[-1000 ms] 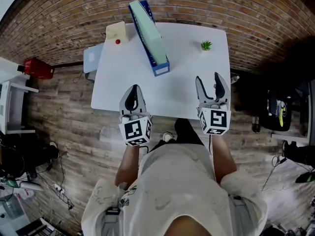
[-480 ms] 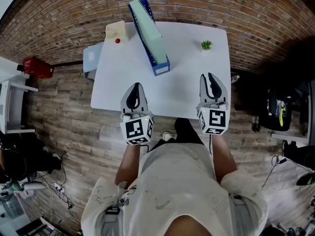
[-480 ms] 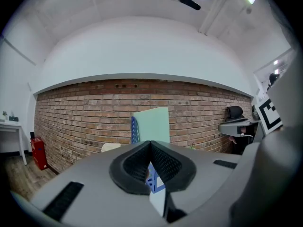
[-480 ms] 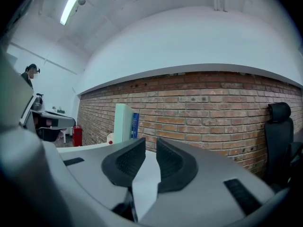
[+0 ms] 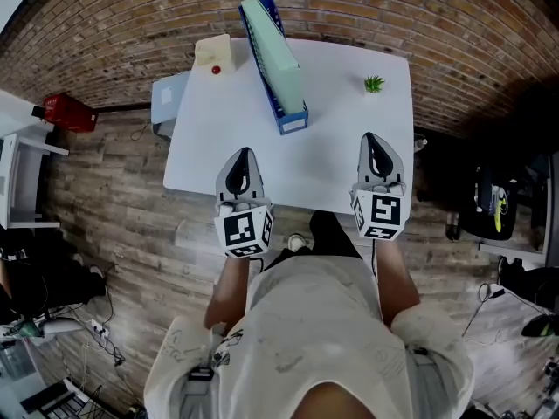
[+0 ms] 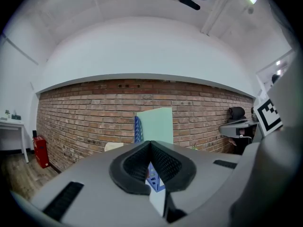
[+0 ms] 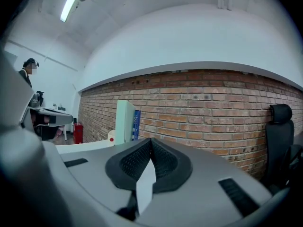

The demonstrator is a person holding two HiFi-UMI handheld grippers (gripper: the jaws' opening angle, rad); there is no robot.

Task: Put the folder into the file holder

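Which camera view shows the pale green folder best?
The head view: the folder shows whole from above, standing in the blue file holder. The left gripper view shows its broad face, bottom hidden; the right gripper view only a narrow oblique strip.

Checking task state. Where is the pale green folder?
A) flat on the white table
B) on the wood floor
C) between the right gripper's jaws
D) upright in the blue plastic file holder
D: the pale green folder stands inside the blue plastic file holder.
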